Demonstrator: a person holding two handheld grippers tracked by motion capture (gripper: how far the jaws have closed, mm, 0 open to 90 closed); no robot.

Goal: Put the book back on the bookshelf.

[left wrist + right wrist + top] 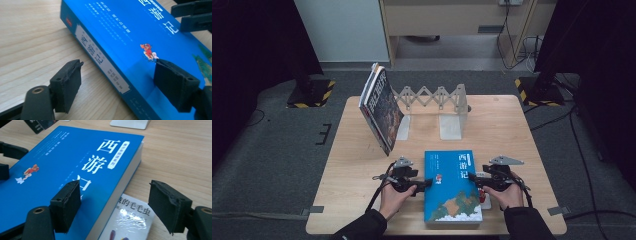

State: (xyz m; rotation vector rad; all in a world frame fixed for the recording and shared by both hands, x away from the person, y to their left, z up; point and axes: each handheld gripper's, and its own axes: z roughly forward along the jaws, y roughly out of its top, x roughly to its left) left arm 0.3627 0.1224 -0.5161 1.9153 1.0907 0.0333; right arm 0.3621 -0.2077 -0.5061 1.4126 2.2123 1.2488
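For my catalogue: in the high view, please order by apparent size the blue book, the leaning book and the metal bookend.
1. blue book
2. leaning book, almost alike; it stands farther away, so unsure
3. metal bookend

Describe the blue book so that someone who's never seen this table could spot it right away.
On the wooden table, look at the near edge, in front of the metal bookend. The blue book lies flat there; unlike the dark books leaning upright, it has a bright blue cover with white characters.

Two grippers at a blue book (pixel 452 186) on the tabletop (pixel 357 165).
The left gripper (pixel 428 183) meets its left edge, the right gripper (pixel 473 178) its right edge; other books (pixel 379 107) lean behind.
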